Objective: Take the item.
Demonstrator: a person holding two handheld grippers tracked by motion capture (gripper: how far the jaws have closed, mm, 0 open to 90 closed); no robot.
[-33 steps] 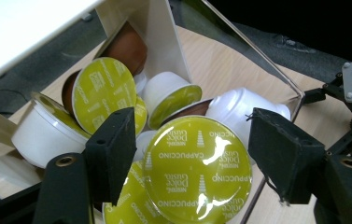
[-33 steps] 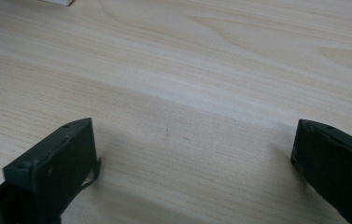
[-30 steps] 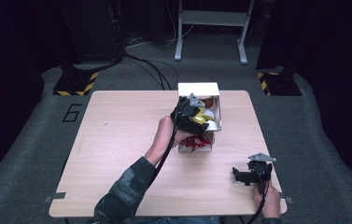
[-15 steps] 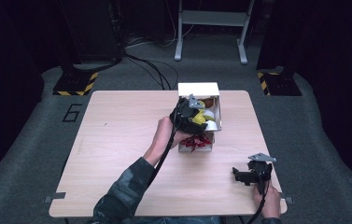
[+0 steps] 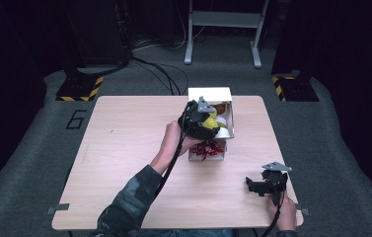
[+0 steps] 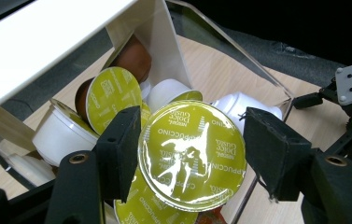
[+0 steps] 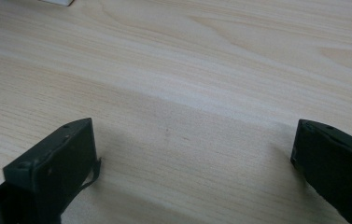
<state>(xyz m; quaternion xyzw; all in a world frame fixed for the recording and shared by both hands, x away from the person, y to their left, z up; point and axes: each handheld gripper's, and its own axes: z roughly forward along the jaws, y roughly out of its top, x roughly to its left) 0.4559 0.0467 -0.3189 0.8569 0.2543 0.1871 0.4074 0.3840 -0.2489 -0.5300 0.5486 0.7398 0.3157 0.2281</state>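
Green-foiled coffee capsule (image 6: 192, 154) clamped between left gripper (image 6: 187, 149) jaws, white box (image 6: 47, 42) beyond holding more capsules (image 6: 113, 95), right gripper (image 7: 192, 154) held spread over bare wooden table (image 7: 211, 56).

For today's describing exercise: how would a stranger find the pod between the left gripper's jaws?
Start at the white box on the table's far side. The left gripper reaches into it. Its pod faces the camera fully, green foil lid reading Cappuccino, in front of the others.
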